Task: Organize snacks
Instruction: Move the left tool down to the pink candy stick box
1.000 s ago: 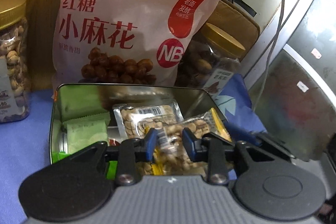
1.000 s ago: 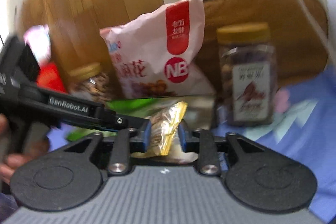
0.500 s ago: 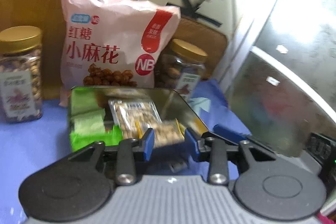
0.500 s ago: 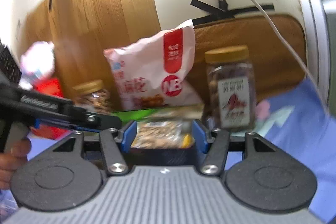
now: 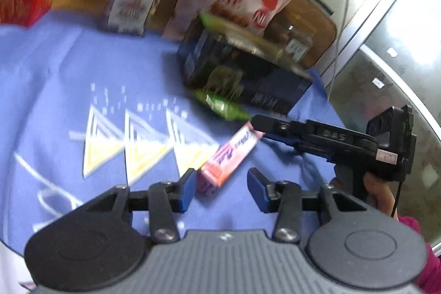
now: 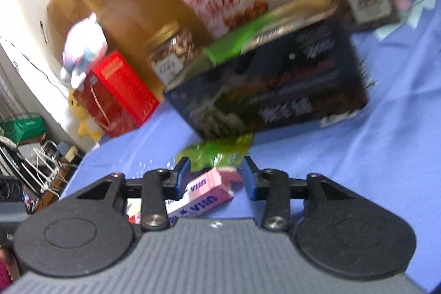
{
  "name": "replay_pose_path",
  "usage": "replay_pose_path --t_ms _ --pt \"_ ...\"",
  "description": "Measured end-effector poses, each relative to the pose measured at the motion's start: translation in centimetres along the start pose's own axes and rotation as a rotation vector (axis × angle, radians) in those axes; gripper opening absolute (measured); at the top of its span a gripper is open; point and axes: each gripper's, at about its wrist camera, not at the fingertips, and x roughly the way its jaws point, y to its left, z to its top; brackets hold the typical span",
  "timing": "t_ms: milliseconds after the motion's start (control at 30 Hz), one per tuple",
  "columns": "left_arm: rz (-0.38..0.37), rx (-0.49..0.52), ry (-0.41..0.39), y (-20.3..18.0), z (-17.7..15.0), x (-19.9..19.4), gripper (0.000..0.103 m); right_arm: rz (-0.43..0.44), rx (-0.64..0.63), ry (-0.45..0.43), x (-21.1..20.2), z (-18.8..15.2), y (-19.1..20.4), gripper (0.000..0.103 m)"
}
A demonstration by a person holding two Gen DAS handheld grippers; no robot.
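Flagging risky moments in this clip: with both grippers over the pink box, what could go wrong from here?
1. Both the open left gripper and open right gripper converge on the same flat pink candy box, so they may collide.
2. The crinkled green snack packet lies right beside the box; a closing finger could catch it too.
3. Both views are motion-blurred, so fast approach may nudge the box away.
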Motion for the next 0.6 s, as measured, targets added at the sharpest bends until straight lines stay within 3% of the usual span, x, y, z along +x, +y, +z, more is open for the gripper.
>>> replay_pose_path --t_ms 233,600 --pt "0.021 0.000 -0.014 0.7 -0.9 -0.7 0.034 -0.008 -0.020 0.003 -2.7 -2.6 1.5 0.032" --pt "-0.076 0.074 0.033 -1.0 -6.2 -4.4 0.035 -0.054 -0.055 -0.033 -9.8 -10.7 4.9 0.032"
